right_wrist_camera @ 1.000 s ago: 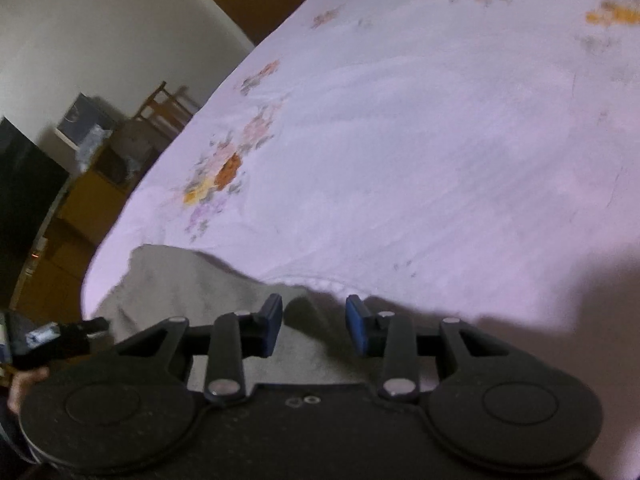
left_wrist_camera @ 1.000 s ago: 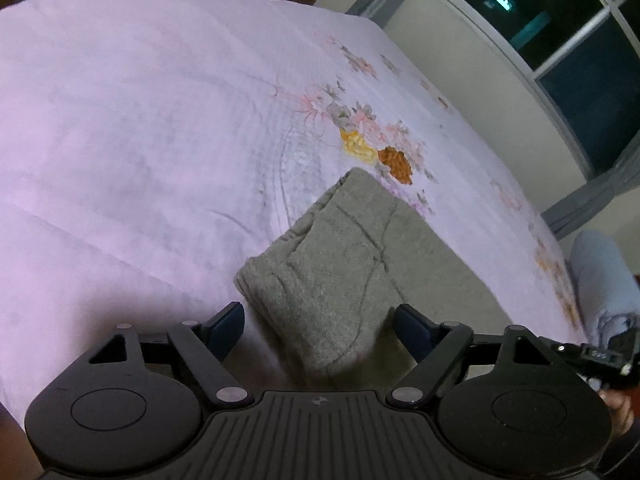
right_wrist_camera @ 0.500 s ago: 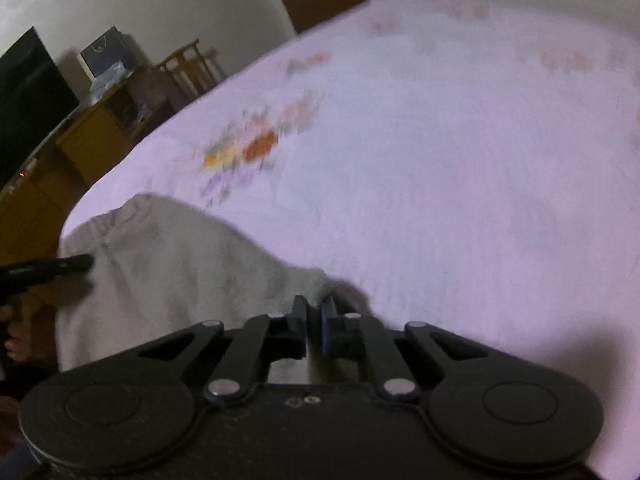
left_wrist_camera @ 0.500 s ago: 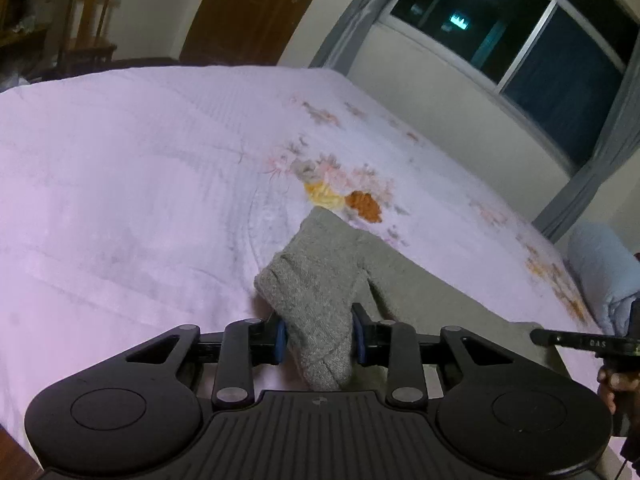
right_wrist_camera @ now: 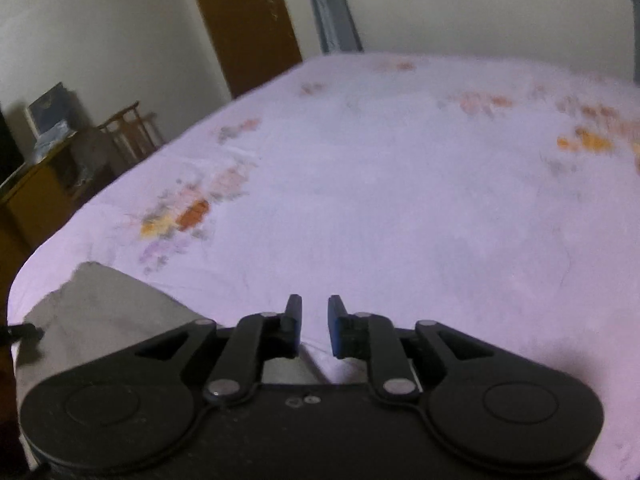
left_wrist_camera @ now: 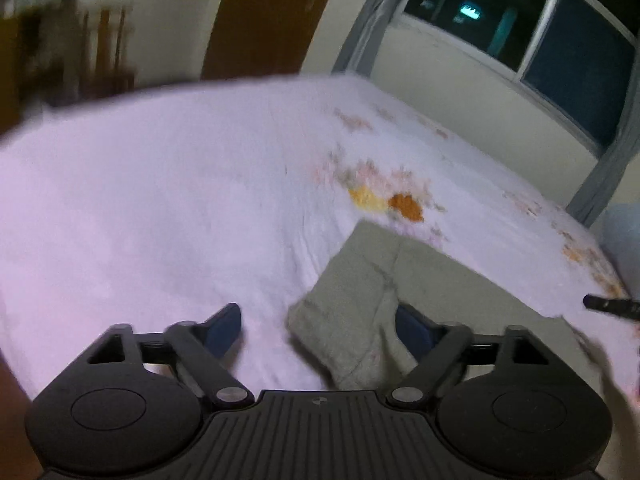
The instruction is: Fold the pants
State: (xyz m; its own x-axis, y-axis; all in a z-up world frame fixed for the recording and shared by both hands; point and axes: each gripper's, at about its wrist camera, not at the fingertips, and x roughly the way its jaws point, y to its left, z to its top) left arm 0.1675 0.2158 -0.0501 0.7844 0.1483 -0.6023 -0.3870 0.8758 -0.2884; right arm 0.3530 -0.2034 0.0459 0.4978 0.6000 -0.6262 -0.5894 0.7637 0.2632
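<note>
The left tongs (left_wrist_camera: 318,322), just opened wide, straddle a corner of the grey pants (left_wrist_camera: 404,280) on the pink bedspread (left_wrist_camera: 160,208).

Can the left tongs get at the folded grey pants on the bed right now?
Probably yes. The left tongs stand open, having just opened, and the near corner of the grey pants lies between the fingers, unpinched. Nothing lies on the pants or blocks them on the pink bedspread.

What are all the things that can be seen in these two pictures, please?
pants: one, grey, folded, on the bedsheet's near edge
bedsheet: one, lilac with flower prints, spread out flat
door: one, brown, behind the bedsheet
window: one, dark, upper right
chair: one, wooden, left of the door
left gripper: one, black, jaws just opened wide, pants corner loose between
right gripper: one, black, jaws just opened slightly, empty
</note>
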